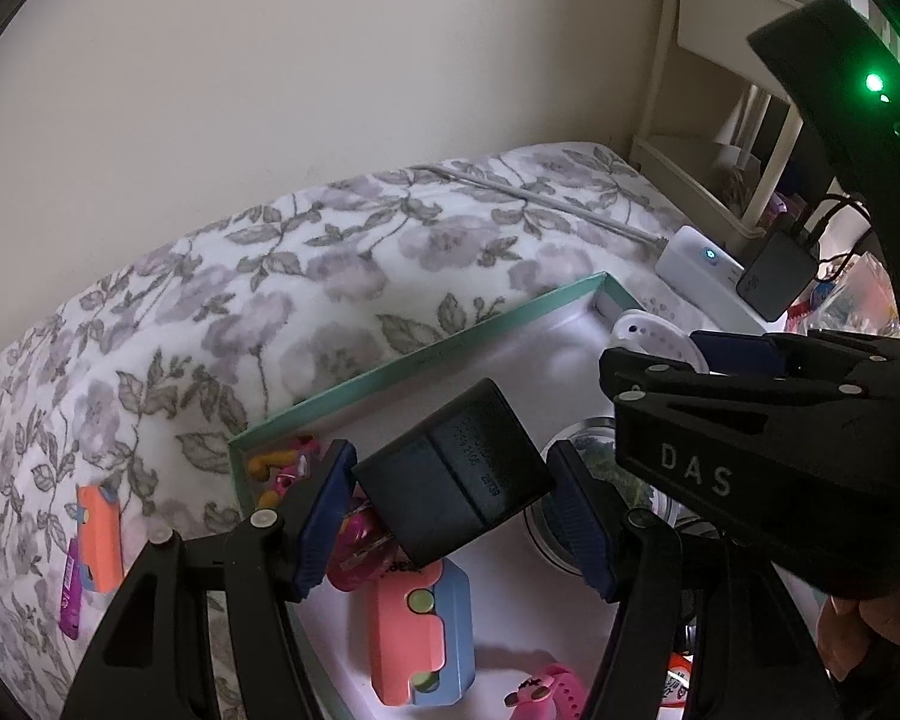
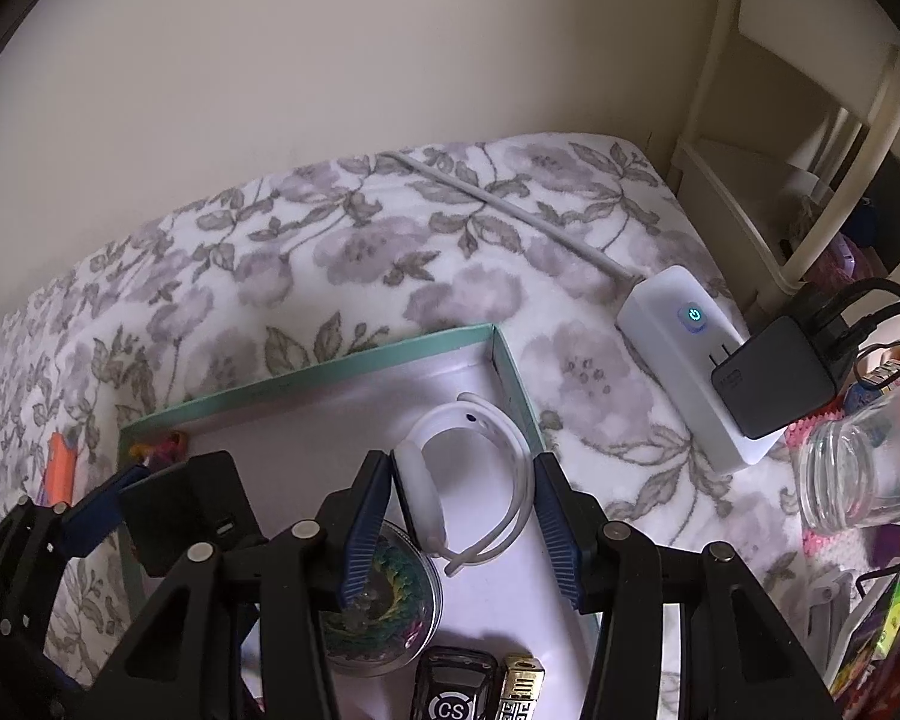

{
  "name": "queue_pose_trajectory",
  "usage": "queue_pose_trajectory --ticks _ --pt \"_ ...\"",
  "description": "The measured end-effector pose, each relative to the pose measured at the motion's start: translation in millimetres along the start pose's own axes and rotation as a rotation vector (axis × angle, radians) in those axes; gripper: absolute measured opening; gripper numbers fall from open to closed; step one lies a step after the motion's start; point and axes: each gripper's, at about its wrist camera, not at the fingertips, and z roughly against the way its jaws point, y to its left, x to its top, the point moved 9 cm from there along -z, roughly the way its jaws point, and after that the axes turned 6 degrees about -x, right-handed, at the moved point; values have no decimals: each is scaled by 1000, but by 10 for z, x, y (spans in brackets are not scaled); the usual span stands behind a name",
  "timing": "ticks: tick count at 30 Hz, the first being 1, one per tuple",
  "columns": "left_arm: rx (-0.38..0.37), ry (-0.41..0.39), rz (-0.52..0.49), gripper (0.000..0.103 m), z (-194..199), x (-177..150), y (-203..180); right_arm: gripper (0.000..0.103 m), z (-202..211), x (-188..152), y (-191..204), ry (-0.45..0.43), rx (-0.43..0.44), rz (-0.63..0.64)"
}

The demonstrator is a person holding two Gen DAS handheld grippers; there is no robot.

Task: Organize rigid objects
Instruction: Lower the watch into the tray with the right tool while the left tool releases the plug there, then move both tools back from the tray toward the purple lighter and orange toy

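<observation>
Left gripper (image 1: pixel 450 510): nearest of all, its blue pads clamped on a black box (image 1: pixel 453 471), which hangs tilted above the left part of the tray.
Orange toy (image 1: pixel 97 540): lying out on the floral blanket (image 1: pixel 240 300), left of the tray and not yet gathered in.
Tray (image 1: pixel 426 354): a shallow teal-edged box on the blanket; a pink and blue toy (image 1: pixel 420 636) and other small bright pieces lie right under the held box.
Round container (image 2: pixel 384 606): clear, with coloured contents, sitting in the tray just below the right gripper's left finger.
Right gripper (image 2: pixel 459 531): jaws spread wide and gripping nothing, poised over a white wristband (image 2: pixel 468 480) that rests in the tray's far right corner.
Power strip (image 2: pixel 684 372): white, lit button, black charger (image 2: pixel 774 384) plugged in, on the blanket right of the tray.
Glass jar (image 2: pixel 858 468): at the far right, on its side as far as I can tell.
Doing it well: I'd say lower the box onto bare tray floor beyond the toys, level it first, then let go only once it rests flat.
</observation>
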Motion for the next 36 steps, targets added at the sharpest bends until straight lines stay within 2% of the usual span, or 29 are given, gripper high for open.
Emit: queue_pose_trajectory --ticks 8,12,21,27,36 --pt "-15 19 11 68 -5 -13 -6 54 16 -2 30 -4 -25 33" --pt "-13 26 23 68 -13 -17 7 64 45 13 31 -15 -22 30" --pt "-37 -6 68 68 173 98 75 64 305 142 0 -81 -26 17" --pt "-16 -39 128 68 358 204 267 64 512 234 -25 -130 -16 -5" --pt "55 -90 234 68 559 266 668 65 554 243 24 -143 -14 4"
